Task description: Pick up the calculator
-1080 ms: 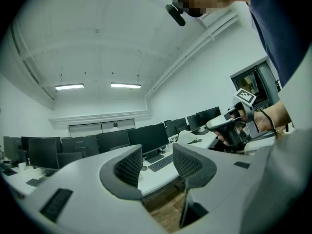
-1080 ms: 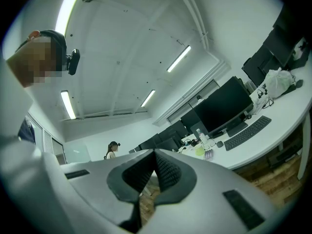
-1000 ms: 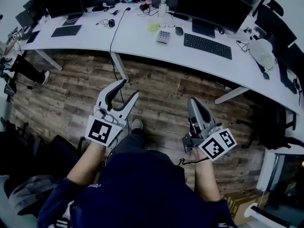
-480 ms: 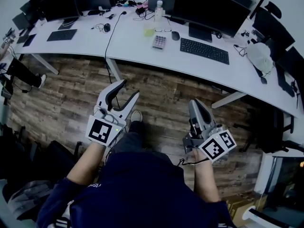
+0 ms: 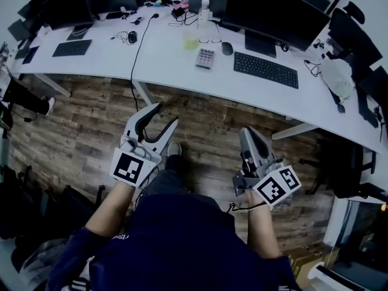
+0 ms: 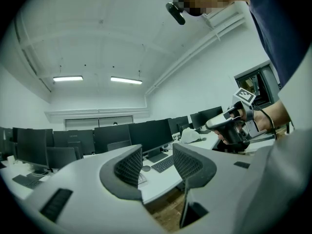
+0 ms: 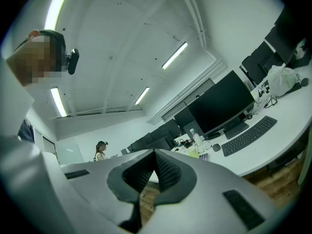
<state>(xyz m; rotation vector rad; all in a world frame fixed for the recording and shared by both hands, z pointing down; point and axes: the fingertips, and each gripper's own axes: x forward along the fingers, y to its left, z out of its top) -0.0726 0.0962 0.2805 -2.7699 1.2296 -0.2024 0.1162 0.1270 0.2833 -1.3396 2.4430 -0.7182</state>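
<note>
The calculator (image 5: 205, 58) is a small grey pad lying flat on the white desk (image 5: 163, 53), left of a black keyboard (image 5: 265, 70). Both grippers hang over the wooden floor, well short of the desk. My left gripper (image 5: 166, 114) is open with nothing between its fingers. My right gripper (image 5: 245, 131) is shut and empty. In the left gripper view the left gripper (image 6: 158, 162) frames the desk, and the calculator (image 6: 142, 179) peeks out beside the left jaw. In the right gripper view the calculator (image 7: 204, 156) lies far beyond the right gripper (image 7: 154, 155).
A mouse (image 5: 227, 48), a bottle (image 5: 204, 10) and dark monitors (image 5: 276, 11) stand round the calculator. Desk legs (image 5: 140, 93) reach down to the floor. A black chair (image 5: 348, 162) is at the right. A person (image 7: 101, 151) stands far back in the room.
The desk has slid slightly lower in the head view, so the calculator sits a little nearer. Both grippers hold the same pose and state.
</note>
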